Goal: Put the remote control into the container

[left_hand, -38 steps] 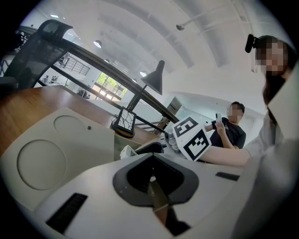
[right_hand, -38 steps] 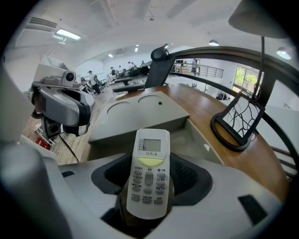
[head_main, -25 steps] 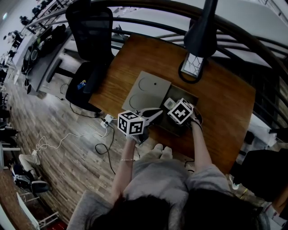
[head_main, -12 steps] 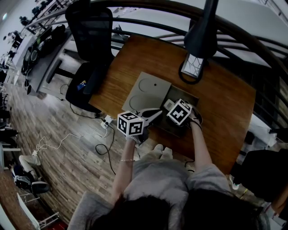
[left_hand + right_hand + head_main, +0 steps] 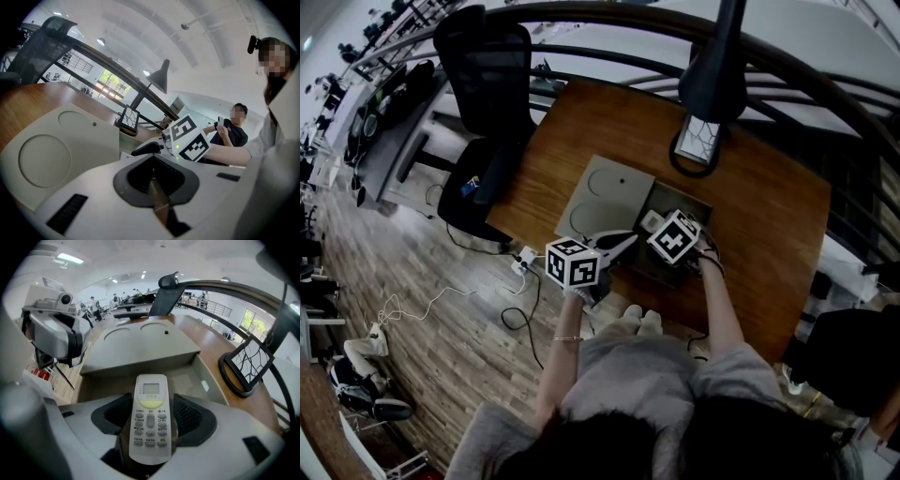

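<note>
A white remote control (image 5: 150, 394) with a small screen lies lengthwise between the jaws of my right gripper (image 5: 151, 417), which is shut on it. It hovers over the open grey container (image 5: 208, 376), whose bare floor shows just ahead. The container's lid (image 5: 140, 345), with two round recesses, lies flat beyond it. From the head view, my right gripper (image 5: 658, 223) hangs above the container (image 5: 698, 204), and my left gripper (image 5: 623, 240) points at its near left corner, beside the lid (image 5: 605, 192). The left gripper (image 5: 152, 180) is shut with nothing in it.
A black lamp base with a wire-pattern panel (image 5: 698, 141) stands on the wooden table (image 5: 769, 216) behind the container, its shade (image 5: 717, 66) overhead. A black office chair (image 5: 483, 84) stands off the table's left end. The table's near edge runs close to my knees.
Both grippers stay almost where they were, the remote still held over the container. Only the head view has shifted slightly.
</note>
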### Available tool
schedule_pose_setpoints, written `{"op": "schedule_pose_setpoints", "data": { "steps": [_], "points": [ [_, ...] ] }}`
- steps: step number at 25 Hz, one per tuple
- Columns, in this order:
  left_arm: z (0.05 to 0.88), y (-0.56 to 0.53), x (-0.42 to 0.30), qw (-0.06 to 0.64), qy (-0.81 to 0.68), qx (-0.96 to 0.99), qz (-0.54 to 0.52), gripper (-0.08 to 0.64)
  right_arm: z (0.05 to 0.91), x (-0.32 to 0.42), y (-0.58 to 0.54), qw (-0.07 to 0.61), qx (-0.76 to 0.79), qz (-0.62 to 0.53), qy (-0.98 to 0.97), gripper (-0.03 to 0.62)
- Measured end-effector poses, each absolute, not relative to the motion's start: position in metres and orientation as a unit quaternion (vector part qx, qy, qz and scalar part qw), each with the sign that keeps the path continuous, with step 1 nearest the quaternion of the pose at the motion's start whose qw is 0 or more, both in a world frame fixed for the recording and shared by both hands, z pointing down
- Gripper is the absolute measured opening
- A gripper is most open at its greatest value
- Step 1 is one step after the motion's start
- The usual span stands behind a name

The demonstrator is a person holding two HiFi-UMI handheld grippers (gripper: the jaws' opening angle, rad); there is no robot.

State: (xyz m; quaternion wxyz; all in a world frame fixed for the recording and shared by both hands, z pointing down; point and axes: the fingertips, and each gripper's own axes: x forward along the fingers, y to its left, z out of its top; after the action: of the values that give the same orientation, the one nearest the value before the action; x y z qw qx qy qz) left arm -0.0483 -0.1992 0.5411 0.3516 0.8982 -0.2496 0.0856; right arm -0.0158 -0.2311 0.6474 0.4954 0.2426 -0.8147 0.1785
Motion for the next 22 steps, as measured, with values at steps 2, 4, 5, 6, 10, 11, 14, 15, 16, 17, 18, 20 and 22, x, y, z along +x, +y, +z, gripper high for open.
{"op": "schedule_pose_setpoints", "data": {
  "steps": [2,4,5,6,10,11,14,15,16,17,18,20,22],
  "points": [
    [0.541,-0.198,-0.047,0.351,-0.247,0.899,0.086,0.003,0.642,-0.016,-0.234,0.485,0.253,0.180,-0.817,0.256],
    [0.540,-0.197,-0.045,0.350,-0.245,0.900,0.085,0.003,0.640,-0.015,-0.235,0.483,0.255,0.172,-0.820,0.256],
    [0.539,-0.197,-0.045,0.350,-0.244,0.901,0.085,0.003,0.638,-0.014,-0.234,0.483,0.256,0.171,-0.820,0.256],
    [0.538,-0.196,-0.045,0.350,-0.243,0.901,0.084,0.003,0.636,-0.013,-0.233,0.480,0.257,0.173,-0.820,0.255],
    [0.534,-0.196,-0.046,0.343,-0.245,0.903,0.081,0.003,0.620,-0.010,-0.236,0.442,0.286,0.172,-0.833,0.255],
    [0.533,-0.196,-0.046,0.338,-0.247,0.905,0.080,0.003,0.616,-0.009,-0.237,0.427,0.297,0.171,-0.837,0.253],
    [0.528,-0.196,-0.043,0.324,-0.248,0.910,0.079,0.003,0.607,-0.010,-0.239,0.384,0.317,0.171,-0.850,0.253],
    [0.526,-0.196,-0.042,0.321,-0.246,0.911,0.079,0.003,0.604,-0.012,-0.238,0.373,0.320,0.175,-0.853,0.253],
    [0.525,-0.195,-0.041,0.319,-0.245,0.912,0.078,0.003,0.601,-0.013,-0.236,0.365,0.323,0.178,-0.855,0.253],
    [0.524,-0.194,-0.040,0.318,-0.242,0.913,0.078,0.003,0.598,-0.013,-0.234,0.359,0.325,0.181,-0.856,0.253],
    [0.524,-0.192,-0.039,0.316,-0.241,0.914,0.078,0.003,0.595,-0.014,-0.232,0.353,0.327,0.183,-0.857,0.252],
    [0.523,-0.190,-0.037,0.313,-0.238,0.916,0.079,0.003,0.588,-0.014,-0.229,0.339,0.332,0.186,-0.860,0.246],
    [0.522,-0.188,-0.035,0.310,-0.237,0.918,0.079,0.003,0.580,-0.013,-0.229,0.320,0.347,0.188,-0.862,0.221]
  ]
}}
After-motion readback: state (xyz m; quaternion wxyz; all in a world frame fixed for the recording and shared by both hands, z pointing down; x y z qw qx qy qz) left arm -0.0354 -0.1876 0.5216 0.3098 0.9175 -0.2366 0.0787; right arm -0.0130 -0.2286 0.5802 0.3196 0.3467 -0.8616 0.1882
